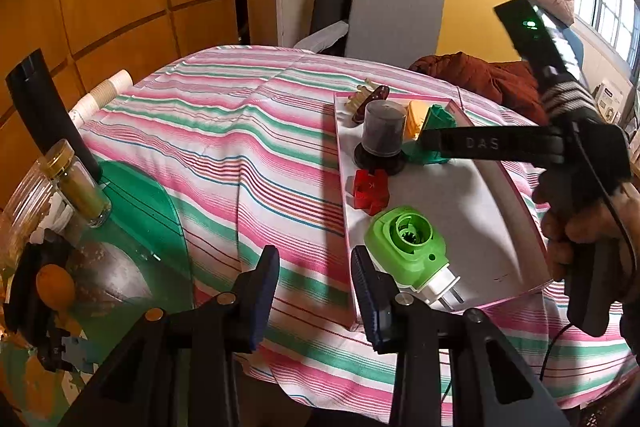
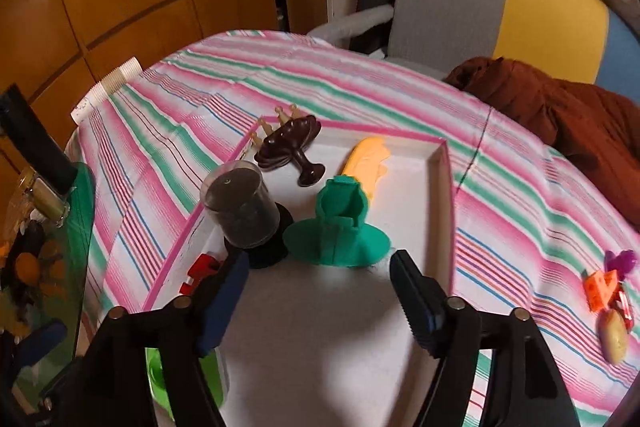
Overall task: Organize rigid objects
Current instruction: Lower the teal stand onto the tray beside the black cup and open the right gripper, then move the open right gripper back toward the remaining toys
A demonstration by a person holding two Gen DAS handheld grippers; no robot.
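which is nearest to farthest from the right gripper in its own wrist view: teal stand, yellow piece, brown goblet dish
From the right gripper, by the right wrist view:
1. teal stand, just ahead of the open jaws in the tray.
2. yellow piece, behind the stand, toward the tray's far right.
3. brown goblet dish, tipped over at the tray's far left corner.

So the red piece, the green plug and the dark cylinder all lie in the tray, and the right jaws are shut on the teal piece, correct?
Not quite. The red piece, green plug and dark cylinder are in the tray, but the right gripper holds nothing: the right wrist view shows its jaws open, short of the teal piece.
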